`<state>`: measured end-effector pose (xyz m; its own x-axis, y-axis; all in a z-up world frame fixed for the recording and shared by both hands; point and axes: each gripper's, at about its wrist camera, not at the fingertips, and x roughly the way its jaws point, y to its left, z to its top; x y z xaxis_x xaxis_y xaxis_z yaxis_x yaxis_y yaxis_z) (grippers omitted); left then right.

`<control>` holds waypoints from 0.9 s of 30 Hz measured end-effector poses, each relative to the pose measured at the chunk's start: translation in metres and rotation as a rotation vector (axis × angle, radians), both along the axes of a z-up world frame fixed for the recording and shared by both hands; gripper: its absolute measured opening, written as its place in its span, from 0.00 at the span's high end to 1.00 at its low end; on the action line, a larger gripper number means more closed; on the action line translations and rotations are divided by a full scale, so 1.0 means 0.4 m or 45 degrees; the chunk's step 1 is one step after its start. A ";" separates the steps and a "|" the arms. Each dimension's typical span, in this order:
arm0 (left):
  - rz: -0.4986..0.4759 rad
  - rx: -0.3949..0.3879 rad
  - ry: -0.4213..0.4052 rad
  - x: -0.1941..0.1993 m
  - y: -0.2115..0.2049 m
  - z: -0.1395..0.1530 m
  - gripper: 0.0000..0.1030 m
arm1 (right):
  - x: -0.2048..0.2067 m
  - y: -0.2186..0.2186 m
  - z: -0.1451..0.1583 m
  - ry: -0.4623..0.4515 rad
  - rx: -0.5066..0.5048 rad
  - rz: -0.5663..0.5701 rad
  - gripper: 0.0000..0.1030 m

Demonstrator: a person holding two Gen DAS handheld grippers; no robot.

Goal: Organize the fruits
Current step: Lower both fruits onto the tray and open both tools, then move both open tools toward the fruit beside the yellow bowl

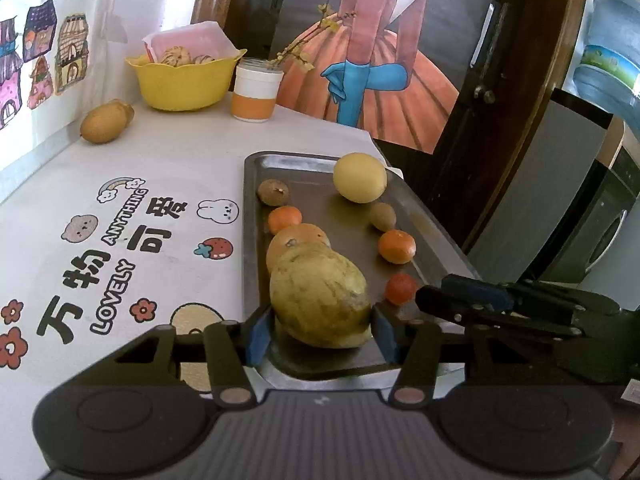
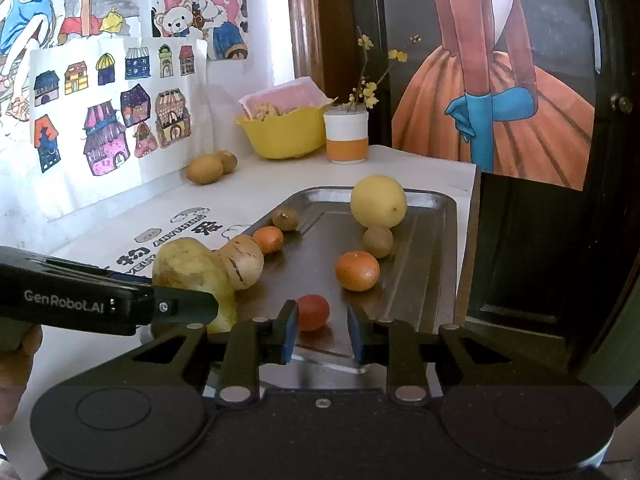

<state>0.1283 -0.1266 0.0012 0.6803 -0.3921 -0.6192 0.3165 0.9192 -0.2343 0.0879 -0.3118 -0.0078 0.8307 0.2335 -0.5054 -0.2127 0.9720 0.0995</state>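
Your left claw (image 1: 322,334) was clenched on a large yellow-green fruit (image 1: 320,300), both blue pads (image 1: 259,336) pressed against its flanks at the near end of the metal tray (image 1: 352,360). The fruit was lumpy and pear-like, its skin dull and mottled with brown specks and a darker bruise near your right pad. Directly beyond it, touching it, sat a pale orange fruit (image 1: 296,240) with brown scuffs, and past that a small tangerine (image 1: 285,219) and a brown kiwi (image 1: 273,192) along the tray's left rim.

Your right claw (image 2: 322,330) was released, jaws apart with nothing between them; a small red fruit (image 2: 312,312) lay just ahead of its left pad (image 2: 290,332), not gripped. Further ahead of it were an orange tangerine (image 2: 357,271), a second brown kiwi (image 2: 378,241) and a smooth round yellow fruit (image 2: 378,201) at the far end. Far beyond the tray stood a yellow bowl (image 2: 286,136) and a white-and-orange cup (image 2: 346,140).
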 end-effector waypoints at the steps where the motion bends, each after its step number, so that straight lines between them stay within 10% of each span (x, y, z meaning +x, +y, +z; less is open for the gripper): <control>1: -0.001 0.000 0.004 -0.001 0.001 0.000 0.44 | -0.003 -0.002 0.001 -0.001 0.002 -0.003 0.64; 10: 0.012 -0.020 0.013 -0.024 0.027 0.001 0.42 | -0.033 -0.024 0.032 -0.026 0.007 -0.054 0.38; 21: 0.024 -0.074 -0.073 -0.079 0.078 0.048 0.08 | -0.095 -0.029 0.085 -0.052 0.028 -0.093 0.02; 27: 0.051 -0.025 -0.046 -0.088 0.148 0.093 0.01 | -0.118 0.000 0.122 0.063 0.011 -0.005 0.01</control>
